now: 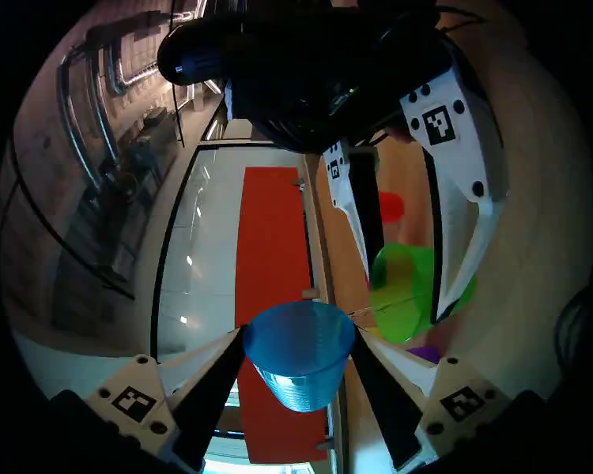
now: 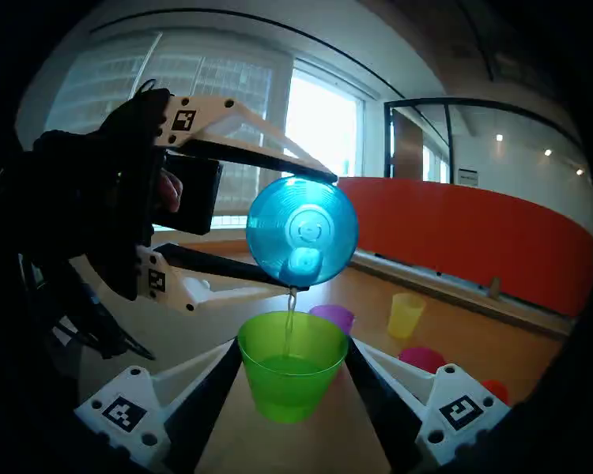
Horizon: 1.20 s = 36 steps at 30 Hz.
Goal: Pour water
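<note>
A: Quick, which step r we at?

B: Mid-pour, I'd say. The left gripper (image 1: pixel 296 341) has its fingers clamped on the blue cup (image 1: pixel 299 365), one finger each side. Cup's tipped over, w/ its base facing the right gripper view. A thin stream of water (image 2: pixel 290 310) drops from its low edge into the green cup (image 2: pixel 292 375).

A: And the green one?

B: Directly below the blue cup, between the fingers of the right gripper (image 2: pixel 294 351), both pressing its sides. Can't tell if its base rests on the wooden table (image 2: pixel 296 454) or hangs just above it. There's water inside, part full, short of the rim.

A: Next move?

B: My guess: hold the blue cup's edge over the green cup's mouth and tilt slowly so the stream lands inside. Then roll the blue cup upright before the level nears the top. The green cup should be held level, b/c any wobble would spill it.

A: Counts pls.

B: Cups: 6. Blue + green are in the grippers, and 4 are spare on the table beyond. Those are the purple cup (image 2: pixel 332 316) just behind the green one, the yellow cup (image 2: pixel 405 314), the pink cup (image 2: pixel 421 358) and the red cup (image 2: pixel 494 389). Grippers: 2. Streams: 1. Gloved hand (image 2: pixel 99 205): 1, on the left gripper's handle.

A: Anything else?

B: A red wall panel (image 2: pixel 486 229) + a bright window (image 2: pixel 324 126) behind.
</note>
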Available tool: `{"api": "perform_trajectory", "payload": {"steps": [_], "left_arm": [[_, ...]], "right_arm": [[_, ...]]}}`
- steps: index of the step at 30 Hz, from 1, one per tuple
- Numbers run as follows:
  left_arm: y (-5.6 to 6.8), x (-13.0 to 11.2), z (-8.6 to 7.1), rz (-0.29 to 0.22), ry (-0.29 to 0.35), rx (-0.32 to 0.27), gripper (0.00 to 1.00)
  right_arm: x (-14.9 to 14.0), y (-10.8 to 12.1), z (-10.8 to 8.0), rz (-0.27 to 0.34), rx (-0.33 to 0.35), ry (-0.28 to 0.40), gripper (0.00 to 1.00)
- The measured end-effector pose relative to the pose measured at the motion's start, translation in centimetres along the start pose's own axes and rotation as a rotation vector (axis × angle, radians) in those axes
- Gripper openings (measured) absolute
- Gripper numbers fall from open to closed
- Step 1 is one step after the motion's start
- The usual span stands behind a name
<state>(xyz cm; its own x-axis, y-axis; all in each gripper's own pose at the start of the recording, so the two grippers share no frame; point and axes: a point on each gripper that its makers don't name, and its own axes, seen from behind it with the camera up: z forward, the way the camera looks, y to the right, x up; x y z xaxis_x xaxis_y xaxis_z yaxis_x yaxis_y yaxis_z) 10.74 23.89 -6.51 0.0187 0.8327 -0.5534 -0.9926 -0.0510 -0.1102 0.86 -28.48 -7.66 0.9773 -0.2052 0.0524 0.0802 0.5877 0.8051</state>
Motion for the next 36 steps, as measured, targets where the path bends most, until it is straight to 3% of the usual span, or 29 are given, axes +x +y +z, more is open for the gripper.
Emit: {"api": "perform_trajectory", "payload": {"steps": [36], "left_arm": [[-0.79, 0.34, 0.14, 0.068, 0.014, 0.009, 0.89]], "right_arm": [[0.27, 0.32, -0.02, -0.002, -0.004, 0.005, 0.94]]}}
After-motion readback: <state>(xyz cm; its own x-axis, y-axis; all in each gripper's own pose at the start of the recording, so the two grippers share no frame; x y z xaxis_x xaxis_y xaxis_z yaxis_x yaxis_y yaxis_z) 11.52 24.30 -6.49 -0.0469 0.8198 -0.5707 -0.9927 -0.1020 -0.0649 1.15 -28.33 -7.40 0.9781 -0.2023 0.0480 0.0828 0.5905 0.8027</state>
